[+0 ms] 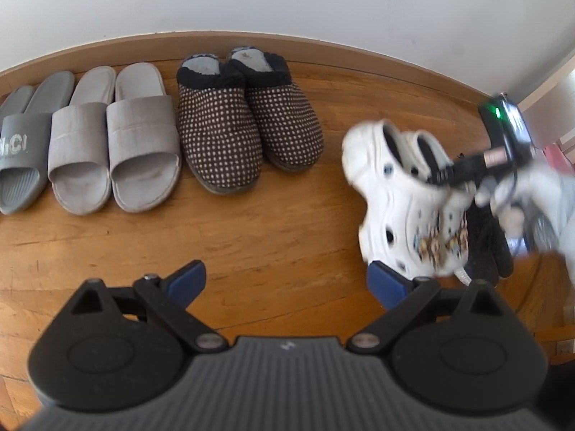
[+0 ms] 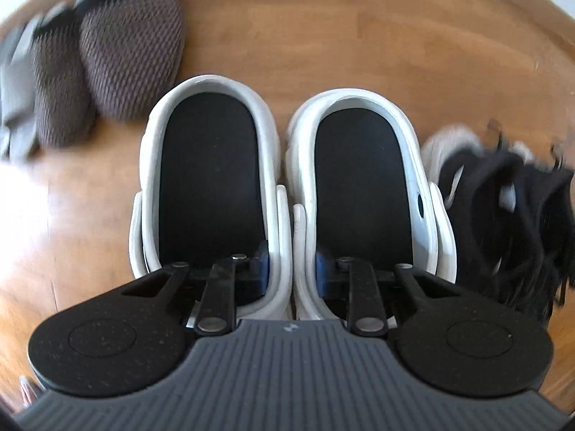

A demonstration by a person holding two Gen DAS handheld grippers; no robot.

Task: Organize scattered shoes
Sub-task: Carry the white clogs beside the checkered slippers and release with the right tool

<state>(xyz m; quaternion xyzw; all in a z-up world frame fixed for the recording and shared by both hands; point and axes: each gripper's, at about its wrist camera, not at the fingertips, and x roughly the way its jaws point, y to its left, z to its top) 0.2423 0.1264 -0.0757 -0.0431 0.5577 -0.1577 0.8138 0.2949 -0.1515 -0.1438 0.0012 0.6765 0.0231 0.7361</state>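
Observation:
A pair of white clogs [image 2: 287,151] with black insoles lies side by side under my right gripper [image 2: 291,267]. One blue-padded finger reaches into each clog, and the two touching inner walls are pinched between them, so the gripper is shut on the pair. In the left wrist view the white clogs [image 1: 399,208] appear blurred at the right, with charms on their toes. My left gripper [image 1: 287,283] hangs open over bare wooden floor, nothing between its fingers, its right finger [image 1: 390,283] close to the clogs' toes.
Along the white wall [image 1: 287,0] stand brown dotted slippers [image 1: 248,122], light grey slides [image 1: 115,136] and a dark grey slide [image 1: 25,147], in a row. Black shoes [image 2: 510,215] lie right of the clogs. A person's light sleeve [image 1: 557,194] shows at the far right.

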